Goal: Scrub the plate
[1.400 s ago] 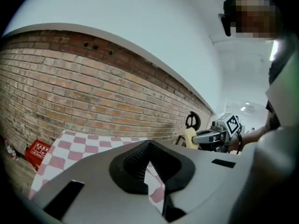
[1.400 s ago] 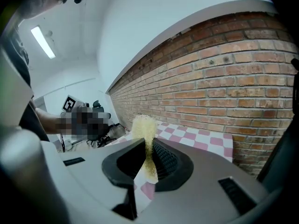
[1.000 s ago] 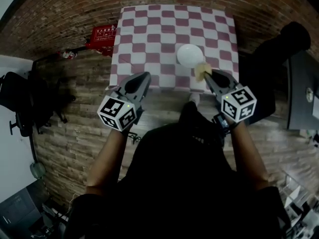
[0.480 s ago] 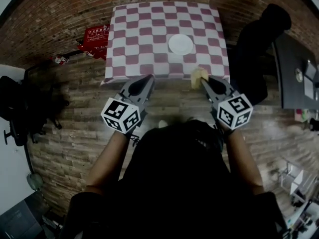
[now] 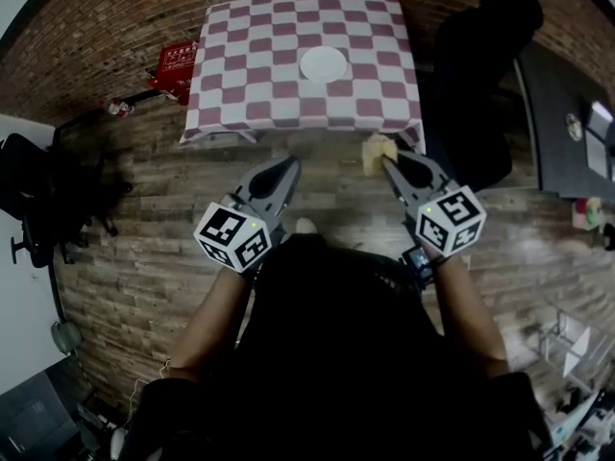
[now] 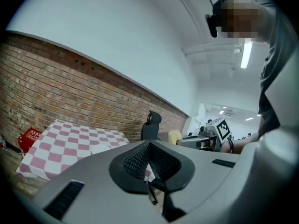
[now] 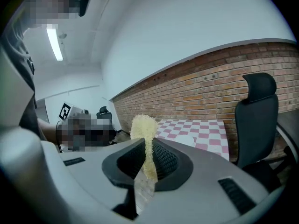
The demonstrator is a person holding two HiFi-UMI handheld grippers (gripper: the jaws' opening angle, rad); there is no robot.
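Note:
A small white plate lies on the table with the red-and-white checked cloth, far ahead of both grippers. My left gripper is shut with nothing between its jaws and hangs over the wooden floor, short of the table's near edge. In the left gripper view the plate shows faintly on the cloth beyond the jaws. My right gripper is shut on a yellow sponge, which sticks up past the jaw tips in the right gripper view as a pale, fibrous sponge.
A black office chair stands right of the table against the brick wall. A red box sits on the floor at the table's left. A dark desk runs along the right. Black gear sits at far left.
Both grippers and the head camera have drawn back from the table: table and plate now sit higher and smaller in the head view. The sponge stays in the right gripper.

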